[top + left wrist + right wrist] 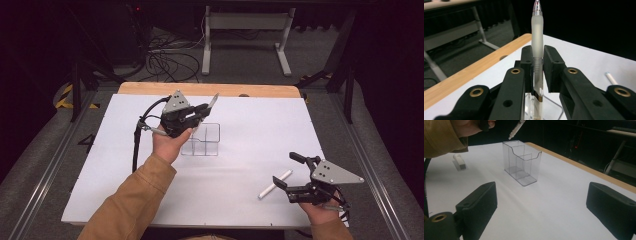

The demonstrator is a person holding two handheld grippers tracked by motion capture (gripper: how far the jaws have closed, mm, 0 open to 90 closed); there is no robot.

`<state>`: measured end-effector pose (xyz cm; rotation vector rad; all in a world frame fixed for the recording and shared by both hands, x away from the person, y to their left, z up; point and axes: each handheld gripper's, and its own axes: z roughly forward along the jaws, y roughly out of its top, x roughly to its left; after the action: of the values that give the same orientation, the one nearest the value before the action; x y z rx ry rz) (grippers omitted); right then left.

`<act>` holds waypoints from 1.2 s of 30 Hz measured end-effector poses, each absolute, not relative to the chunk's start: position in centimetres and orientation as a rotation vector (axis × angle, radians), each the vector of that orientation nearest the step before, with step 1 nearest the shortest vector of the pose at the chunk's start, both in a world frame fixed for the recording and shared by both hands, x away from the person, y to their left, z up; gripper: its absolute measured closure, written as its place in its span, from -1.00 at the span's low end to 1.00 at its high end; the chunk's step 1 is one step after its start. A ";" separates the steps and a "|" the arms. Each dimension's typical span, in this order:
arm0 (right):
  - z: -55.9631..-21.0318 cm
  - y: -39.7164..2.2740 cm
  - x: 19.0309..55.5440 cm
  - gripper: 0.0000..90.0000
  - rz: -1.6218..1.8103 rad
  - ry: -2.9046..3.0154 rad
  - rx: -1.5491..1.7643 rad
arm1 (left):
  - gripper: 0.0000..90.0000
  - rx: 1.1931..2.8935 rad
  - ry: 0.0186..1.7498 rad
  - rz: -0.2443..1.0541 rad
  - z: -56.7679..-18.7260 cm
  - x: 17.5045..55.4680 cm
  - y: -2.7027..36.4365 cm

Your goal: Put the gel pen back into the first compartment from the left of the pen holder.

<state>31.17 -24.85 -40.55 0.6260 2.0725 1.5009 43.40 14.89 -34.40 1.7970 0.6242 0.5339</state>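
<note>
My left gripper [201,112] is shut on a translucent pen [213,101], which sticks out up and to the right, over a clear plastic divided box [202,140]. In the left gripper view the pen [537,37] stands upright between the two pads, pinched at mid-length, with the box [549,106] just below. The right gripper view shows the pen [517,128] slanting down toward the box [522,162] from just above its rim. My right gripper [285,169] is open at the near right, with nothing between its fingers [482,198]. A white pen [275,184] lies on the sheet beside it.
A white sheet [240,150] covers the table, whose wooden edge [210,89] runs along the far side. A sleeve [441,137] and a short white object [459,161] appear left of the box. Cables and a desk frame [247,37] lie on the floor beyond.
</note>
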 end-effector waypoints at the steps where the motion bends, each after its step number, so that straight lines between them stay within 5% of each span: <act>1: -40.6 -24.9 31.2 -0.77 1.501 2.073 0.626 | 0.76 1.794 0.632 0.539 -34.4 43.5 15.1; 25: -40.6 -24.9 31.2 -0.78 1.507 2.068 0.631 | 0.75 1.817 0.734 0.577 -36.3 44.8 17.0; 26: -40.6 -24.9 31.2 -0.78 1.508 2.067 0.631 | 0.71 1.801 0.713 0.559 -36.3 44.8 17.0; 29: -40.5 -24.9 31.2 -0.78 1.510 2.066 0.631 | -0.02 1.801 0.705 0.571 -36.2 44.4 16.8; 36: -40.5 -25.1 31.2 -0.88 1.514 2.040 0.648 | -0.40 1.814 0.698 0.541 -35.8 43.2 16.4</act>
<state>31.25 -25.10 -40.53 0.6482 2.0398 1.5145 43.23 16.38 -35.82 1.8144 0.6976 0.5414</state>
